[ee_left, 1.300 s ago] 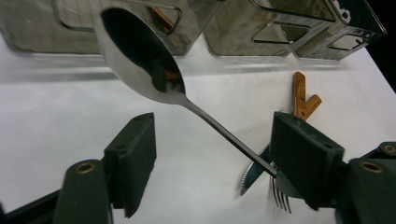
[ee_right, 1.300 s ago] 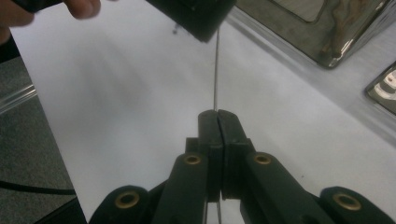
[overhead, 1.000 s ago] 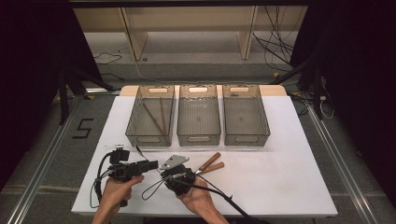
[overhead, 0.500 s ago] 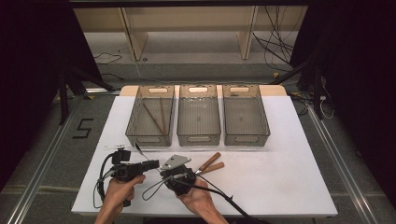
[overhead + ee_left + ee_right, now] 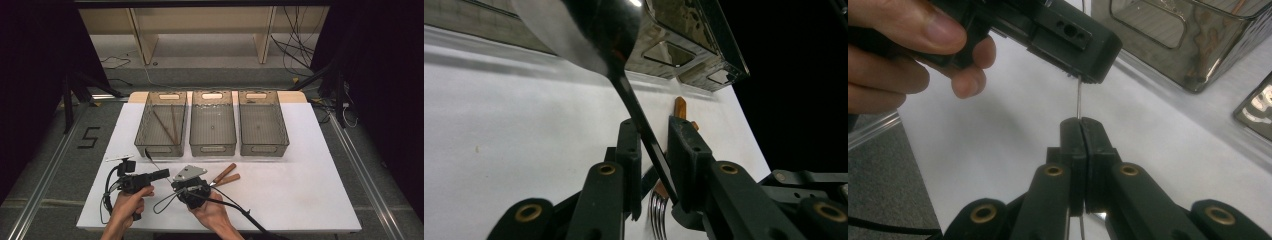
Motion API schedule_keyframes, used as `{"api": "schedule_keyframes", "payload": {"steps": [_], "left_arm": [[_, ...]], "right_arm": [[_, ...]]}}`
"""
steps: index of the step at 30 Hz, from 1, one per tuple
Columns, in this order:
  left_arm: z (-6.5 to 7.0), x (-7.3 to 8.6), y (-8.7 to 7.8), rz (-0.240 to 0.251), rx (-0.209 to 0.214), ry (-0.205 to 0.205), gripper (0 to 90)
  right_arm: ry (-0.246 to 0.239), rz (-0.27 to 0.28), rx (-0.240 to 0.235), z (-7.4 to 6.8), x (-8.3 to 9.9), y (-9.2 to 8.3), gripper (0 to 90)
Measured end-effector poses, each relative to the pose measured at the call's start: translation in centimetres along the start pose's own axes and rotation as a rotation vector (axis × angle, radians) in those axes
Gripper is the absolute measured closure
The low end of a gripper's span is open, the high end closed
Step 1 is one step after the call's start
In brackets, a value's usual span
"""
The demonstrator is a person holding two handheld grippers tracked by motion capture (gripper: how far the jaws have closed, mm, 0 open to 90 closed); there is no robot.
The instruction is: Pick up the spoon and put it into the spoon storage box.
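My right tool [image 5: 1081,131] pinches a thin shiny spoon [image 5: 594,35] by its handle; my left tool [image 5: 655,145] has just been closing around it.

We see our left gripper [image 5: 655,150] with its jaws closing around a spoon [image 5: 644,125]. A fork [image 5: 658,217] lies on the white table [image 5: 514,125].

Your white surface [image 5: 310,200] stands on a grey floor [image 5: 45,170], where a black "5" [image 5: 89,137] is marked to your left. Metal rails [image 5: 370,170] run along the floor on both sides. Beyond the far edge you face a pale wooden shelf unit [image 5: 200,25] with loose black cables [image 5: 295,50] beneath it. Black curtains [image 5: 380,65] darken both flanks.
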State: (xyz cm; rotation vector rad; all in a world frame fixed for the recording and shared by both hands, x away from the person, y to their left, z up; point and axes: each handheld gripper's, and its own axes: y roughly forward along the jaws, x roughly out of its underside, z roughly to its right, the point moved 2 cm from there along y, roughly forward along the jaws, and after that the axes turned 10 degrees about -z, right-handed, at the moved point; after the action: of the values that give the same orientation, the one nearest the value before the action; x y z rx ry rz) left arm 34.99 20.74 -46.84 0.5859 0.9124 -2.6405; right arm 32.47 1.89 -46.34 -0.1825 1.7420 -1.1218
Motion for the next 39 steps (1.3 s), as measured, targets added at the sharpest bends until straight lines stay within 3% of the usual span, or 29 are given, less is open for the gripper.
{"api": "schedule_keyframes", "payload": {"steps": [8, 13, 15, 18, 20, 25, 39], "left_arm": [[0.5, 0.0, 0.0, 0.008, 0.042, 0.011, 83.2], [0.7, 0.0, 0.0, 0.001, 0.031, 0.037, 84.4], [0.8, 0.0, -0.1, 0.006, 0.0, 0.055, 84.5], [0.8, -0.1, -0.3, 0.006, -0.008, 0.066, 84.5], [0.9, -0.2, -0.4, 0.01, -0.019, 0.079, 84.5], [1.1, -0.3, -0.4, 0.016, -0.039, 0.107, 84.6], [1.4, -0.8, -0.3, 0.036, -0.041, 0.132, 84.7]], "right_arm": [[0.016, 0.0, -0.013, 0.1, 0.2, 0.4, 89.3], [0.015, -0.006, -0.012, 0.1, 0.3, 0.5, 87.8], [0.021, -0.008, -0.017, 0.2, 0.3, 0.4, 82.5], [0.021, 0.006, -0.023, 0.4, 0.3, -0.1, 78.0], [0.021, 0.011, -0.028, 0.7, 0.4, -0.5, 69.6], [0.023, 0.02, -0.045, 1.5, 0.7, -1.4, 62.9], [0.055, 0.064, -0.036, 4.2, 2.6, -4.6, 54.7]]}}
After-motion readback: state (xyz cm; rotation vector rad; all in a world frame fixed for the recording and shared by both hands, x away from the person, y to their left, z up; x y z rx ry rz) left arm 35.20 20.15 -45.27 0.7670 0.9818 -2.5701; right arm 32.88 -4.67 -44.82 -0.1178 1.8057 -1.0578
